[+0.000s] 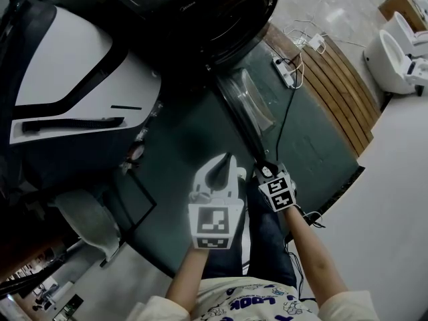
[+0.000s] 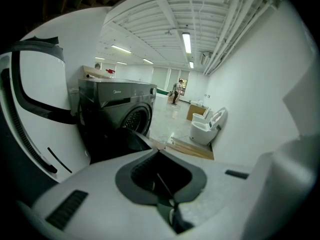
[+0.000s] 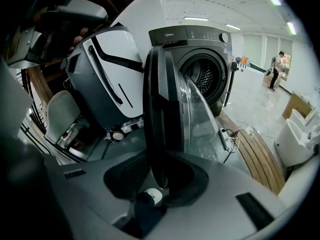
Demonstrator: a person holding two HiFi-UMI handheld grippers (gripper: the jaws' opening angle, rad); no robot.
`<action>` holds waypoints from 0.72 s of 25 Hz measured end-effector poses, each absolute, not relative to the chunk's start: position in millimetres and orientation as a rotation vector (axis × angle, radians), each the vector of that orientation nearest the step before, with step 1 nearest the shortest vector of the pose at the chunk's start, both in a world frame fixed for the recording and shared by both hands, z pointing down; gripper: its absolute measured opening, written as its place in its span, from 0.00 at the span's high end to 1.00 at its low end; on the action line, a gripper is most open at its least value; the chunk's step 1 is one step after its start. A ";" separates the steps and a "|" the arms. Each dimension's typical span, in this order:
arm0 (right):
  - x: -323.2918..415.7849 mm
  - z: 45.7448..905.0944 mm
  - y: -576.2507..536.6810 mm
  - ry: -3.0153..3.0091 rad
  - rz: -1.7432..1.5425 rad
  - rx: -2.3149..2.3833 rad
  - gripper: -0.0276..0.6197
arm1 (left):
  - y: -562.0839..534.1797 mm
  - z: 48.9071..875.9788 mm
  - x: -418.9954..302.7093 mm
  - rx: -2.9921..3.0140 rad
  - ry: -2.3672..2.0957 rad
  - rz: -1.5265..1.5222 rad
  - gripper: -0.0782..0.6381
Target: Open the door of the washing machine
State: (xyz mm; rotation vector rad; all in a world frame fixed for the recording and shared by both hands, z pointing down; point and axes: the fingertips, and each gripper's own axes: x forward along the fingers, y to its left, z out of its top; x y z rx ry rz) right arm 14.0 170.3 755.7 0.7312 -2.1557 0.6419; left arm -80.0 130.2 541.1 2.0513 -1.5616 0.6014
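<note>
While right gripper (image 3: 157, 171) fingers (image 3: 90, 194) pinch the door (image 3: 170, 109), its handle hidden, left gripper (image 2: 160, 154) fingers (image 2: 100, 184) press together.

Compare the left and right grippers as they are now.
The right gripper is clamped on the edge of the washer door; the left gripper holds nothing, jaws together. The right gripper touches the door; the left gripper sits apart, to its left. Both point toward the washing machine.

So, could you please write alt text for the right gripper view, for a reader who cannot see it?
The right gripper is closed on the edge of the round glass door, which stands open. Behind it are the dark washing machine and its open drum.
</note>
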 end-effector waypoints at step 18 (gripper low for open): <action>25.6 656.1 151.2 -2.295 0.652 0.822 0.68 | 121.4 486.0 -94.9 2.040 -1.682 0.536 0.89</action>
